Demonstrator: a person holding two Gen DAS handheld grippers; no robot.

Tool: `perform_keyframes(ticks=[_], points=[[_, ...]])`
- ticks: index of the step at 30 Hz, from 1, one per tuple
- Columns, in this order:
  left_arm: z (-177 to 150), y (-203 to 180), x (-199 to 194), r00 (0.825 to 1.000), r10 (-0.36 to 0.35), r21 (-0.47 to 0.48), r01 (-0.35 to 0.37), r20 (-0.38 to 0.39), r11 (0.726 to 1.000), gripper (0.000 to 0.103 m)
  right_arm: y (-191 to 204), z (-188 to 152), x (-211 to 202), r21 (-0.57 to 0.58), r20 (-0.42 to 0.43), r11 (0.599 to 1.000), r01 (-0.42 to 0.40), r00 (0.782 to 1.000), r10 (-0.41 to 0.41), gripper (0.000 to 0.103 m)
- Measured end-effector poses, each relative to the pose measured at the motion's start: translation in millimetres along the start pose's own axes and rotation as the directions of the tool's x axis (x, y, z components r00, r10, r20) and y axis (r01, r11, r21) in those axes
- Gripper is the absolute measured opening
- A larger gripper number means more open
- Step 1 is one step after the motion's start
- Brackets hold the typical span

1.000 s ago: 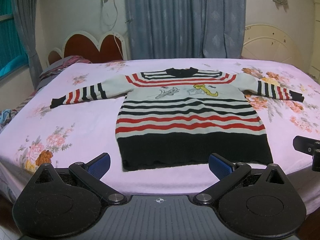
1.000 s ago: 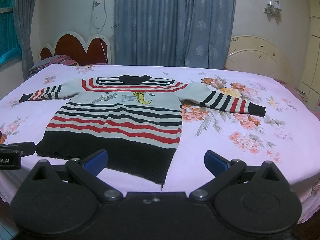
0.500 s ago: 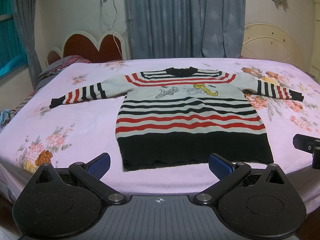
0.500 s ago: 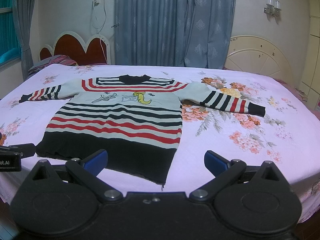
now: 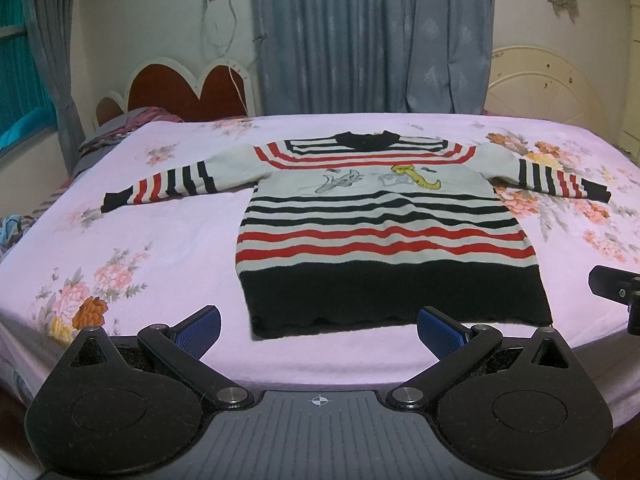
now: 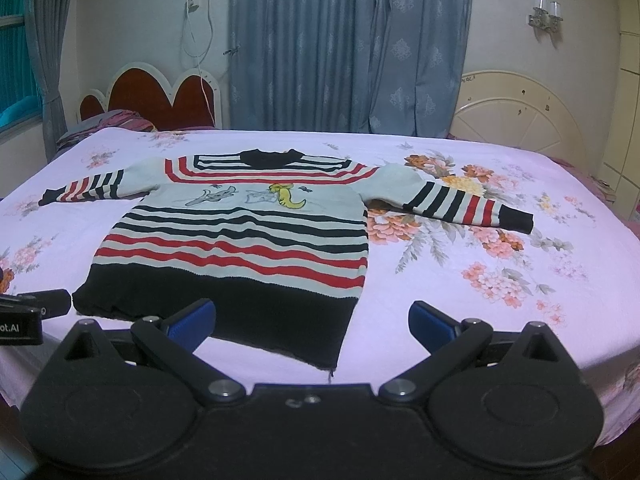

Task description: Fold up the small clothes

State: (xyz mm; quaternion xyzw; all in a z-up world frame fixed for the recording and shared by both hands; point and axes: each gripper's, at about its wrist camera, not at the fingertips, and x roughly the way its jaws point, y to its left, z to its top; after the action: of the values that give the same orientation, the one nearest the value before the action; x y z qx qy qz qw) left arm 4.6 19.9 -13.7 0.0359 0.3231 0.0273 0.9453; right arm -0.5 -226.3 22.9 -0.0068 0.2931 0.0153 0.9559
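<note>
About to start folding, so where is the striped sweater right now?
The striped sweater lies spread flat on the floral pink bedsheet, collar toward the blue curtains, black hem nearest both open grippers.

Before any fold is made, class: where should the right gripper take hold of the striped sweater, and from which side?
Probably the black cuff of the right sleeve, coming in from the bed's right side. The striped sweater lies flat and face up with both sleeves spread, so that cuff is a free end. The right gripper is open and empty near the hem.
</note>
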Motion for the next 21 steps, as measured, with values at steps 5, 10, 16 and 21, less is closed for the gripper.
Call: perform_keyframes(ticks=[5, 10, 16, 21], points=[[4, 4, 5, 1.0, 0.007, -0.01, -0.007, 0.0, 1.0, 0.103, 0, 2, 2, -0.002, 0.001, 1.0, 0.011, 1.0, -0.011, 0.102], [17, 9, 18, 1.0, 0.008, -0.024, -0.008, -0.002, 1.0, 0.103, -9, 10, 13, 0.019, 0.004, 0.999, 0.037, 0.999, -0.037, 0.102], [34, 10, 42, 1.0, 0.005, -0.041, -0.005, -0.006, 0.999, 0.103, -15, 21, 34, 0.038, 0.001, 0.997, 0.072, 0.997, -0.072, 0.102], [53, 10, 68, 0.999, -0.048, -0.046, 0.048, 0.0, 0.998, 0.103, -22, 33, 57, 0.062, -0.008, 0.992, 0.106, 0.994, -0.106, 0.102]])
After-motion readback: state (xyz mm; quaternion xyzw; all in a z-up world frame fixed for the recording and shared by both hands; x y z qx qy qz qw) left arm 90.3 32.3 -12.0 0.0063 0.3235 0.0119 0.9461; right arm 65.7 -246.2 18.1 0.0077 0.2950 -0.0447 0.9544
